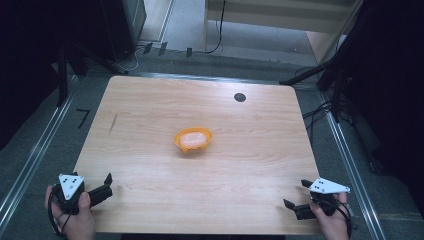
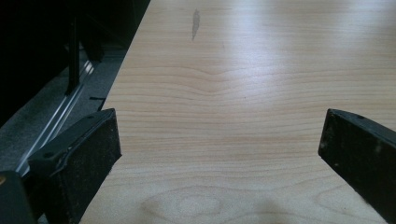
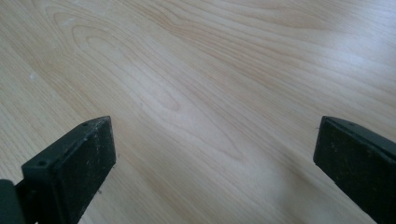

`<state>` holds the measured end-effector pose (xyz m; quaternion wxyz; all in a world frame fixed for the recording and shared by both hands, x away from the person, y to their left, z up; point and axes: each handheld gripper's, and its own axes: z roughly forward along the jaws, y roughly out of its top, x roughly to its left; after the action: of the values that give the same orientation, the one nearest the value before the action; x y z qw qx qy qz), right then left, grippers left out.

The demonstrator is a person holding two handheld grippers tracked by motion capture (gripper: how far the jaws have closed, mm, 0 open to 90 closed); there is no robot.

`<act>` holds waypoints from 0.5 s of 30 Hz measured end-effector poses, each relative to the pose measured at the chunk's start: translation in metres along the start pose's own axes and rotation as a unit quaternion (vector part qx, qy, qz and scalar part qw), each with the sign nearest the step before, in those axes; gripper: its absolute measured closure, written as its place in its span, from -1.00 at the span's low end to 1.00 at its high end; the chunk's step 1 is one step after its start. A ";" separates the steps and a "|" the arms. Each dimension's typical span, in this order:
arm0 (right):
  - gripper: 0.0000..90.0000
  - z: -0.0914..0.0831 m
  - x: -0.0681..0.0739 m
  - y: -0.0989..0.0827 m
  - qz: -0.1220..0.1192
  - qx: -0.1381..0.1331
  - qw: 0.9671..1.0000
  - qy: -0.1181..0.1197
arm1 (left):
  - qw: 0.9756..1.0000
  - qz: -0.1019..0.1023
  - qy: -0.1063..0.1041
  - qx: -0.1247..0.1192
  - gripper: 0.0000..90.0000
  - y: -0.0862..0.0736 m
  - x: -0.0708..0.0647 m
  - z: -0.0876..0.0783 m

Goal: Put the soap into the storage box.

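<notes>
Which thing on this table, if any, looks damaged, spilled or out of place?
Nothing is spilled or tipped. The orange bowl sits upright mid-table. The one oddity is a dark grey streak on the wooden table near its left edge, perhaps a scuff.

pale wood-grain table with a soft sheen, glossy orange plastic bowl, matt black scuffed gripper pads

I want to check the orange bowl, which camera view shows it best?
The high view: the orange bowl sits whole at the table's middle, something pale inside. Both gripper views look along open jaws at bare wood, with no bowl ahead.
</notes>
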<state>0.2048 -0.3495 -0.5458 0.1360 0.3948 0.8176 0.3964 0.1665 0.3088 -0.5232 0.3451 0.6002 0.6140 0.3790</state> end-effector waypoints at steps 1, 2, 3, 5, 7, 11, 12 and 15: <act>-1.00 -0.001 -0.001 -0.001 0.001 -0.001 1.000 -0.001 | 1.000 0.000 0.000 0.000 -1.00 0.000 0.000 0.000; -1.00 -0.003 -0.002 -0.004 0.003 -0.003 1.000 -0.002 | 1.000 0.000 0.000 0.000 -1.00 0.000 0.000 0.000; -1.00 -0.004 -0.003 -0.005 0.003 -0.005 1.000 -0.004 | 1.000 0.000 0.000 0.000 -1.00 0.000 0.000 0.000; -1.00 -0.007 -0.004 -0.008 0.008 -0.007 1.000 -0.006 | 1.000 0.001 0.000 0.001 -1.00 0.000 0.000 0.000; -1.00 -0.009 -0.005 -0.011 0.014 -0.010 1.000 -0.008 | 1.000 0.001 0.000 0.001 -1.00 0.000 0.000 0.000; -1.00 -0.013 -0.007 -0.016 0.018 -0.013 1.000 -0.012 | 1.000 0.001 0.001 0.000 -1.00 0.000 0.000 0.000; -1.00 -0.013 -0.008 -0.017 0.018 -0.015 1.000 -0.012 | 1.000 0.001 0.001 0.001 -1.00 0.000 0.000 0.000; -1.00 -0.015 -0.010 -0.021 0.026 -0.018 0.999 -0.015 | 1.000 0.003 0.003 0.001 -1.00 0.000 -0.001 0.000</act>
<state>0.1918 -0.3733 -0.5529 0.1453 0.4195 0.7976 0.4084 0.1664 0.3082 -0.5231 0.3414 0.6016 0.6135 0.3811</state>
